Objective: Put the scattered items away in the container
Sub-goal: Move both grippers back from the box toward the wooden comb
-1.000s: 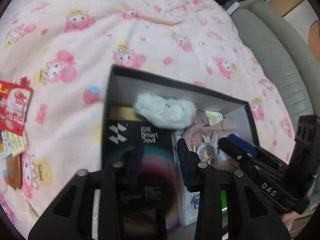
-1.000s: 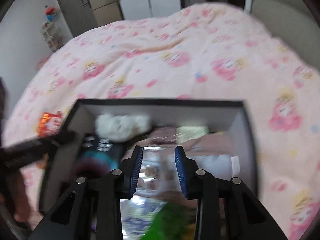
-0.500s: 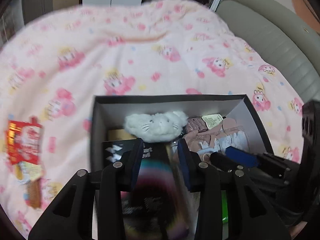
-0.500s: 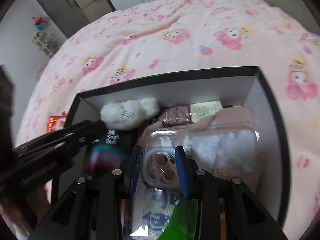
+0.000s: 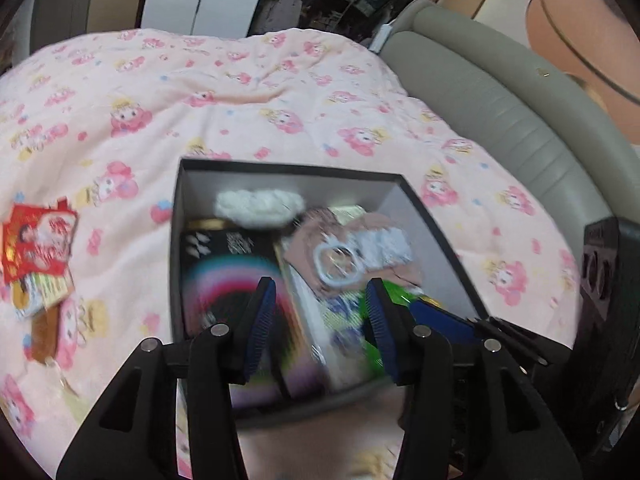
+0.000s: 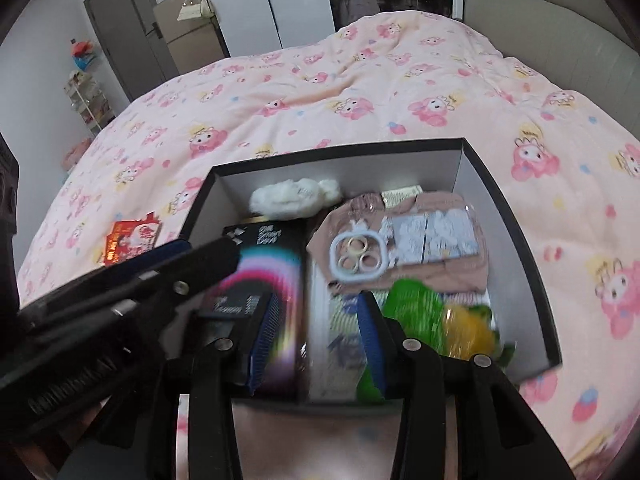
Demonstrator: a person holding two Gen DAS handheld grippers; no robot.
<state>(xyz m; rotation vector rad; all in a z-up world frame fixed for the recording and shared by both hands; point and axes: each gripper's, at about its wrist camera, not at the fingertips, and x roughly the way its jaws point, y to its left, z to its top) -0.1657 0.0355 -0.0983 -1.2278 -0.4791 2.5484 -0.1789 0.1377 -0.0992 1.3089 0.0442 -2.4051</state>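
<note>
Both grippers, left gripper [image 5: 320, 320] and right gripper [image 6: 316, 334], hover empty over the filled box [image 5: 436, 220], jaws just spreading apart, so best swing the left wide toward the red packet [image 5: 38, 246] lying on the bed [image 5: 240, 100].

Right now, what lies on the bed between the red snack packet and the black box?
Only bare pink cartoon-print blanket separates the red snack packet from the black cardboard box, clearest in the left wrist view.

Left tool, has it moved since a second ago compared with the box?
Yes. The left tool has pulled back from the black box, whose near edge now shows; its jaws have just been opening, nothing between them.
</note>
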